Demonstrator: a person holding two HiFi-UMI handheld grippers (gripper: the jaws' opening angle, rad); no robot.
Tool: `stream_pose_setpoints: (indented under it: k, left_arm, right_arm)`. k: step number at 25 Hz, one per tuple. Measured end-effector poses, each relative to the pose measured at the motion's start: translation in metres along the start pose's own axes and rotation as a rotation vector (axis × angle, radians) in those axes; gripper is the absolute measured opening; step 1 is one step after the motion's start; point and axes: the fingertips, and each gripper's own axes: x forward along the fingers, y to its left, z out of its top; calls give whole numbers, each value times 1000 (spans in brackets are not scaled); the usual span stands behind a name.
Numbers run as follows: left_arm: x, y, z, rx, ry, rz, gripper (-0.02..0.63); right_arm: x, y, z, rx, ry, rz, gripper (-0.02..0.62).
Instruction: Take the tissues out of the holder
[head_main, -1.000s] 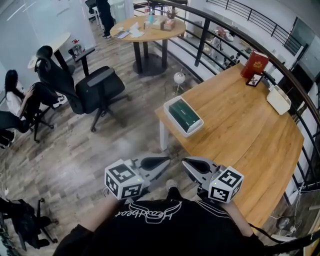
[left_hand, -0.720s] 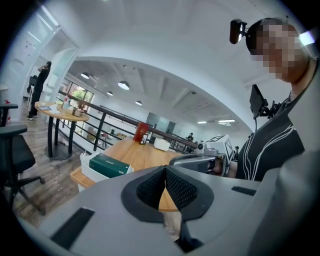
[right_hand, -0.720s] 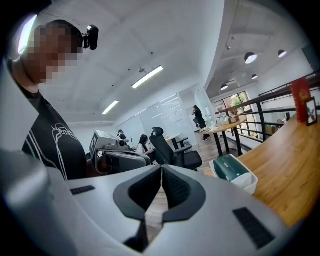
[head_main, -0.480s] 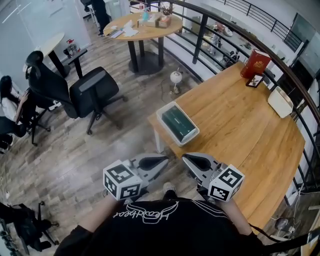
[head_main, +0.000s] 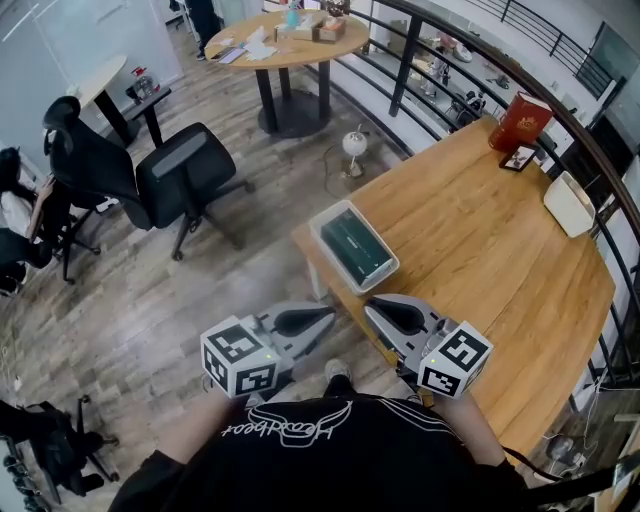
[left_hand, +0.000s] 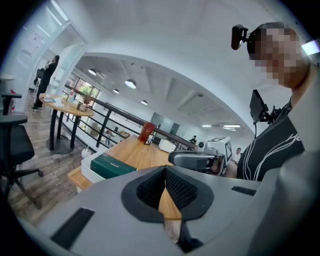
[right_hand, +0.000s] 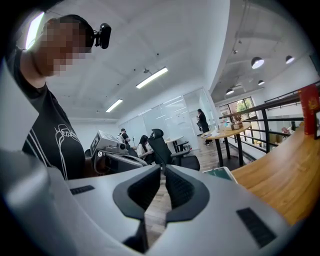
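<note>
White script lettering across the person's black shirt (head_main: 290, 430), upside down, illegible, nothing else readable

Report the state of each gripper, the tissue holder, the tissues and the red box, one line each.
left gripper: shut, nothing between its jaws.
right gripper: shut, nothing between its jaws.
tissue holder: on the table's near corner, loaded, touched by neither gripper.
tissues: lying flat inside the holder, not yet taken out.
red box: standing upright at the table's far end.
</note>
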Motion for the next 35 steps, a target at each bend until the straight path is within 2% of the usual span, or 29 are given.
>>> stream_pose_setpoints:
  k: [11,21,22,24,25,31,35]
  left_arm:
    - [15,17,-8,-34,35,0,14]
    - [25,36,-13,-58,48,6,14]
    - [26,38,-13,-59,49,7,14]
    - [27,42,-13,-66,49,10,14]
    - [28,44,-13,-69,48,11,14]
    - [32,54,-15,-83,50,18,14]
    - [33,61,-17,-96,56,27,14]
  right_arm:
    - [8,-41,-8,59,-7,-45,20]
    - [16,-64,-16,79,7,-50,21]
    - [17,-65,-18,79,14,-45,29]
    - [21,-67,-21,82,32,-32,116]
    - [23,-68,-23,81,43,-31,133]
    - [30,-78,-30,62,76,-40,164]
    - [36,-85,-32,48,91,-45,216]
